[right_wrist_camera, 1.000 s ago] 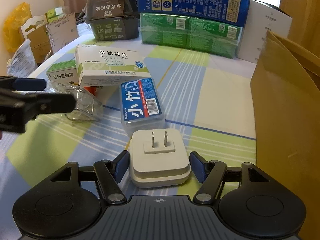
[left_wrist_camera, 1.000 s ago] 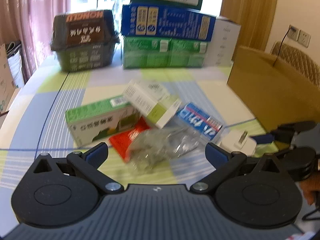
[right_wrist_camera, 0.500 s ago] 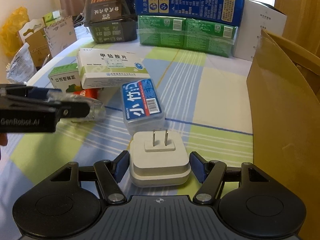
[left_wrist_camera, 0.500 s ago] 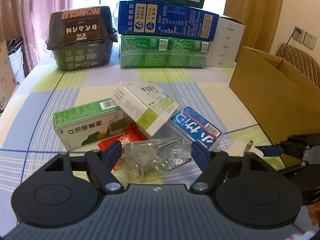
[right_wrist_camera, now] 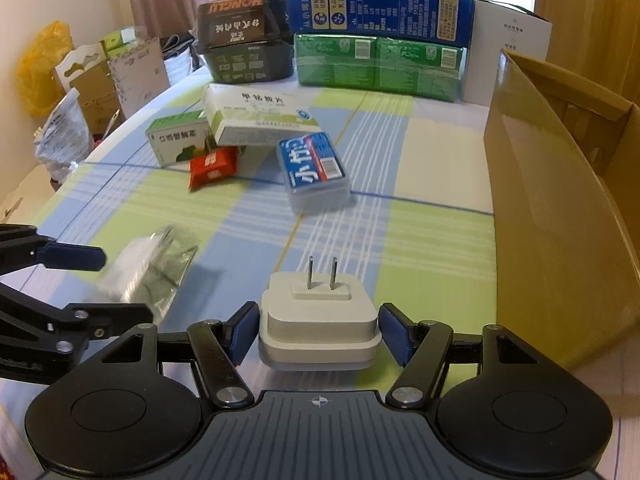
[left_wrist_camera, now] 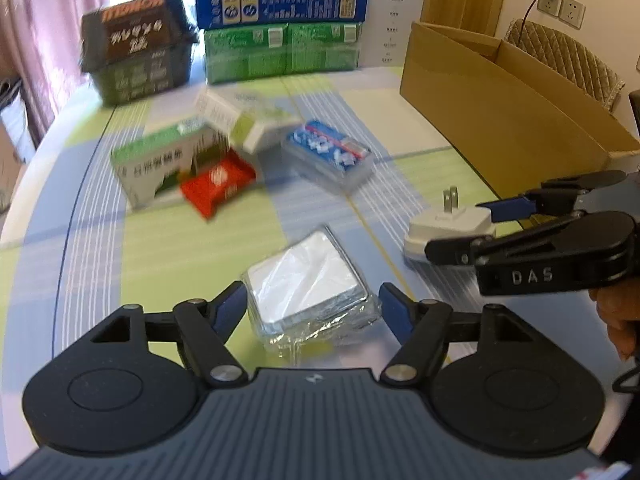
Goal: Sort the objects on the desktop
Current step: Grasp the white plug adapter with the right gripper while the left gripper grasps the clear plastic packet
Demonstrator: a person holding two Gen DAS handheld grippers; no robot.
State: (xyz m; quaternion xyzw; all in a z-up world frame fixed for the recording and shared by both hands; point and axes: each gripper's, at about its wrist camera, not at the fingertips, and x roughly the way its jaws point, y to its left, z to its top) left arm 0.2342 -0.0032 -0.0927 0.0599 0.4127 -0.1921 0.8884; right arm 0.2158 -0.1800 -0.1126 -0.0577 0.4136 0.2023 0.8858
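The light, crinkly, slippery plastic-wrapped packet (left_wrist_camera: 308, 292) is grasped across its flat sides by the left gripper (left_wrist_camera: 312, 312); the stiff white plug adapter (right_wrist_camera: 318, 320) is clamped by the right gripper (right_wrist_camera: 318, 330).

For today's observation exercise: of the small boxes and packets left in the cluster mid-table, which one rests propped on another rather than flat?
The white and pale-green medicine box. It leans tilted on the green-topped box, while the red packet and blue-labelled clear case lie flat.
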